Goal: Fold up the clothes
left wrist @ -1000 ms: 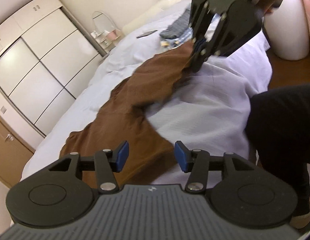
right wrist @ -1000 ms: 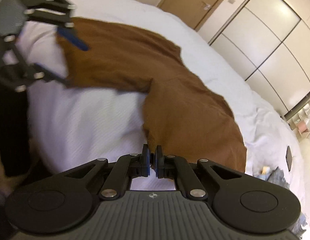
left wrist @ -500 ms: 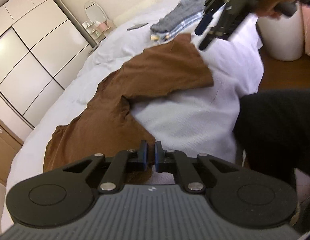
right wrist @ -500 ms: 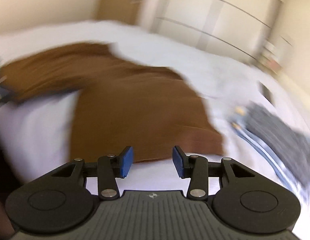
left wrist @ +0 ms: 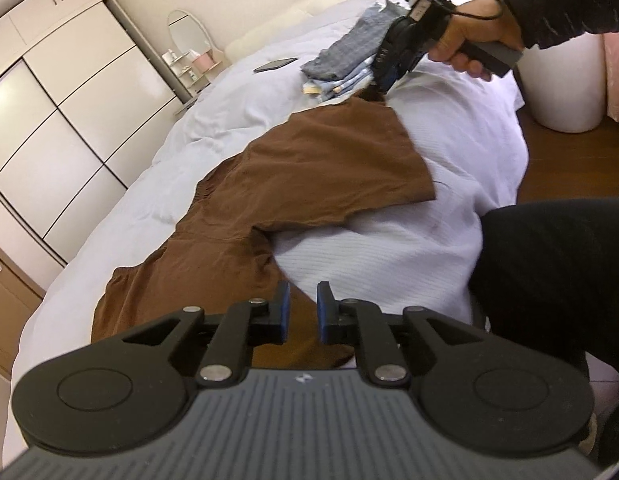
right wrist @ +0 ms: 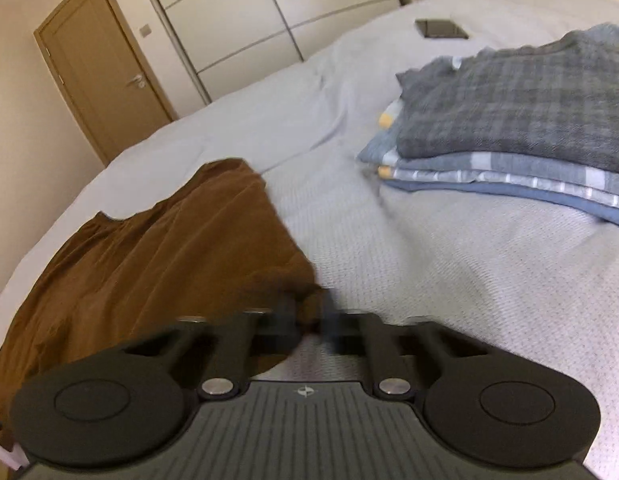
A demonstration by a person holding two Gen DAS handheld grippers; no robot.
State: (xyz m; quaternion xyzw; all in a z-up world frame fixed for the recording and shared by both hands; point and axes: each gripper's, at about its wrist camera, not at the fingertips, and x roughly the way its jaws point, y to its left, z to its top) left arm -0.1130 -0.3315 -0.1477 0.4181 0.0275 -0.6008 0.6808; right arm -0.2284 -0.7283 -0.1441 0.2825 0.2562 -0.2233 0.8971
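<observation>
Brown woven trousers (left wrist: 269,200) lie spread on the bed (left wrist: 389,256), long axis running between both tools. Left gripper (left wrist: 300,312): jaws slightly parted over the near leg hem. Right gripper (left wrist: 383,80): at the far hem corner, jaws blurred, grip uncertain. Beyond the trousers: folded grey-blue stack (right wrist: 509,140).

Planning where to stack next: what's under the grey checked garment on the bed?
Under the grey checked garment lie folded blue striped clothes, resting on the white bedcover. How many pieces cannot be seen; only edges show.
</observation>
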